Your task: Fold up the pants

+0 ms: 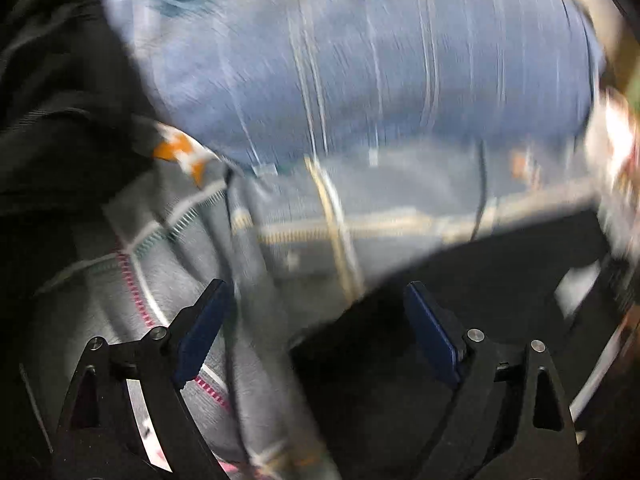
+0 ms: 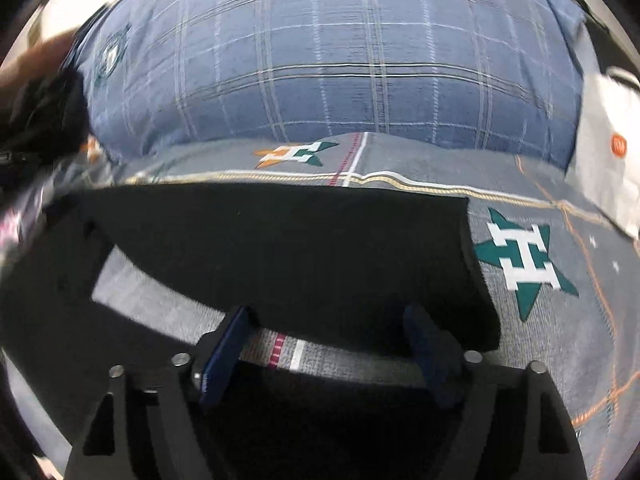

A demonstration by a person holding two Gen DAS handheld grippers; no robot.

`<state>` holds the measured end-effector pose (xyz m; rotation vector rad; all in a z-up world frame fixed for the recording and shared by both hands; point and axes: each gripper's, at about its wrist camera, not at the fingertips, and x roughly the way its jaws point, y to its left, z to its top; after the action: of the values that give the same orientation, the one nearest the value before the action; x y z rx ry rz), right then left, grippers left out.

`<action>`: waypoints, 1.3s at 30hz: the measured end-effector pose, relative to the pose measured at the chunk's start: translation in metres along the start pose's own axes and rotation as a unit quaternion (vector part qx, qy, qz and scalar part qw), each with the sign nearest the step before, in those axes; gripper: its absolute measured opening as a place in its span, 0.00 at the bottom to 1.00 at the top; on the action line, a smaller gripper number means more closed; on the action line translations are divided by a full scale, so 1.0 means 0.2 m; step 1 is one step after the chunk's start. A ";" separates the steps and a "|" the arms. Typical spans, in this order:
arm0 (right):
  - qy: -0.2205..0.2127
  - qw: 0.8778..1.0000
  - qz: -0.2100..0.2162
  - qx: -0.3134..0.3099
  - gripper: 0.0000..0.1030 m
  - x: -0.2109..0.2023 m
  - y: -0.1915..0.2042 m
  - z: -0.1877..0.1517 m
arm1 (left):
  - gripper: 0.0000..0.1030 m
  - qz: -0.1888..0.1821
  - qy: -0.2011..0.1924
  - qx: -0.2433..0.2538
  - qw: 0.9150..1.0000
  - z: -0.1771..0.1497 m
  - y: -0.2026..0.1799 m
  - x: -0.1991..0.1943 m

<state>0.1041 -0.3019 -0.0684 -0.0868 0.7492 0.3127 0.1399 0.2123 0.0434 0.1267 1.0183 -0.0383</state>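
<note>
The black pants [image 2: 280,248] lie flat as a wide dark panel on a grey bedspread [image 2: 560,360]; their right edge is straight and thick, as if layered. My right gripper [image 2: 326,316] hovers at their near edge, open, its blue pads apart and pressing on nothing. The left wrist view is heavily blurred. There my left gripper [image 1: 316,286] stands open over the bedspread [image 1: 180,280], with the pants [image 1: 460,272] just right of the gap and nothing between the pads. More dark cloth [image 1: 56,120] fills that view's left side; I cannot tell what it belongs to.
A large blue plaid pillow [image 2: 340,72] lies behind the pants, also blurred as the pillow [image 1: 380,60] in the left wrist view. The bedspread carries green and orange star motifs [image 2: 520,260]. A white item with an orange dot [image 2: 612,152] sits far right. A blurred hand and dark sleeve [image 2: 36,92] are far left.
</note>
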 end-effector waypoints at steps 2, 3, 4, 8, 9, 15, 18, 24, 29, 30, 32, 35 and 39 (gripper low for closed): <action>0.000 1.000 0.000 0.001 0.79 0.00 0.00 0.00 | 0.86 0.012 0.004 0.034 0.999 -0.04 -0.02 0.06; -0.001 1.000 0.002 0.003 0.79 0.00 -0.01 0.00 | 0.86 0.008 0.006 0.053 0.999 -0.06 -0.03 0.09; -0.001 1.000 0.002 0.002 0.79 0.00 0.00 0.00 | 0.86 0.001 0.011 0.066 0.998 -0.07 -0.04 0.11; -0.002 1.000 0.001 -0.002 0.81 0.00 0.01 0.00 | 0.82 -0.004 0.018 0.109 0.994 -0.10 -0.09 0.19; -0.002 1.000 0.001 -0.003 0.81 0.00 0.01 0.00 | 0.79 -0.012 0.024 0.108 0.994 -0.08 -0.08 0.22; -0.001 1.000 -0.001 -0.004 0.82 -0.01 0.01 0.00 | 0.29 -0.083 0.035 0.091 0.992 -0.11 -0.07 0.24; -0.001 1.000 -0.001 -0.005 0.83 -0.01 0.02 0.00 | 0.17 -0.090 0.036 0.094 0.991 -0.13 -0.09 0.23; -0.023 0.995 0.054 0.076 0.60 -0.12 -0.10 0.05 | 0.11 -0.052 -0.007 0.093 0.994 -0.12 -0.14 0.08; -0.130 0.965 0.006 0.228 0.61 -0.38 -0.45 0.04 | 0.11 -0.008 -0.032 0.086 0.996 -0.13 -0.20 -0.03; -0.111 0.964 0.004 0.242 0.61 -0.37 -0.51 0.07 | 0.11 -0.001 -0.034 0.090 0.995 -0.13 -0.21 -0.03; -0.070 0.967 0.011 0.244 0.61 -0.30 -0.56 0.15 | 0.11 0.008 -0.034 0.092 0.995 -0.12 -0.23 -0.04; 0.013 0.972 0.031 0.233 0.59 -0.13 -0.60 0.31 | 0.11 0.023 -0.038 0.095 0.994 -0.11 -0.26 -0.07; 0.050 0.963 0.057 0.257 0.50 0.02 -0.66 0.41 | 0.11 0.027 -0.038 0.084 0.995 -0.10 -0.26 -0.09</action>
<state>0.2014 -0.4100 -0.0168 0.4354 0.9181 0.2152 0.1087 0.1619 0.0446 0.3043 0.9337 -0.0801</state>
